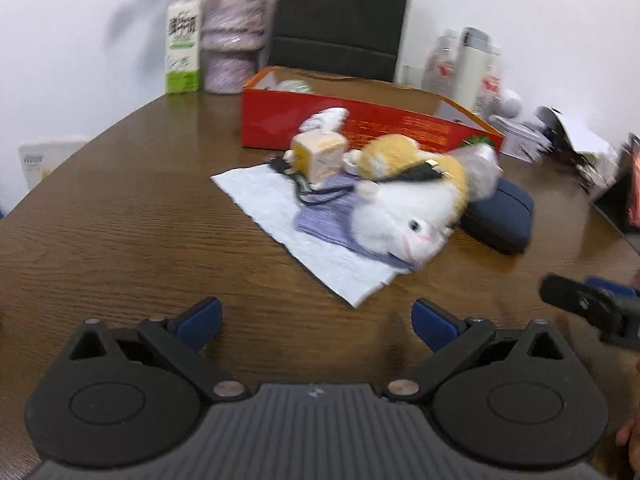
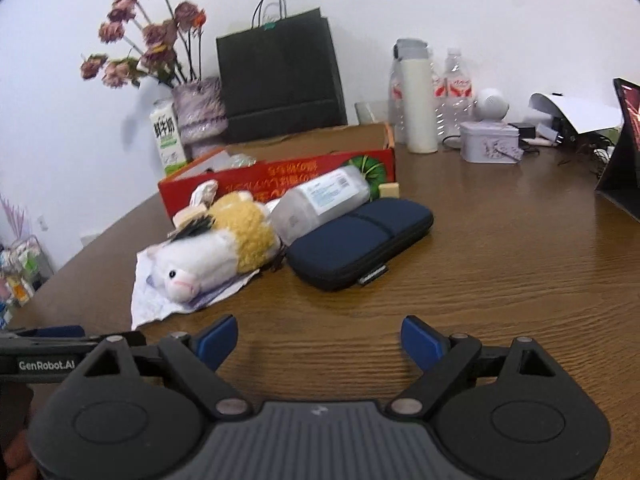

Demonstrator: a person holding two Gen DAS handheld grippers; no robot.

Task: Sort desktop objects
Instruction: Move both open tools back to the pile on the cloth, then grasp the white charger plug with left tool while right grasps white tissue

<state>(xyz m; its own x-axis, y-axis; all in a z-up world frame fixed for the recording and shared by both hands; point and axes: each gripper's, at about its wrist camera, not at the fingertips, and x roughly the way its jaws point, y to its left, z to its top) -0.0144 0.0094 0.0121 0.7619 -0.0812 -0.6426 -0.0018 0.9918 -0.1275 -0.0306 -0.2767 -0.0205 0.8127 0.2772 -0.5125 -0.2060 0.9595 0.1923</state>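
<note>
A pile of objects lies mid-table in front of an open red box (image 1: 360,120) (image 2: 280,172). In it are a white-and-yellow plush toy (image 1: 412,204) (image 2: 216,248), a small yellow cube box (image 1: 320,156), a navy zip case (image 1: 500,216) (image 2: 360,240), a clear plastic packet (image 2: 324,200), a purple cloth (image 1: 324,216) and a white paper towel (image 1: 280,208) (image 2: 148,300). My left gripper (image 1: 316,320) is open, short of the towel, with nothing between its fingers. My right gripper (image 2: 318,340) is open over bare wood, nearer than the navy case.
At the back stand a milk carton (image 1: 183,44) (image 2: 166,140), a vase of dried flowers (image 2: 196,112), a black paper bag (image 2: 280,72), bottles (image 2: 416,96), a grey tin (image 2: 490,142) and a tablet (image 2: 624,148) at the right. The other gripper (image 1: 588,308) shows at right.
</note>
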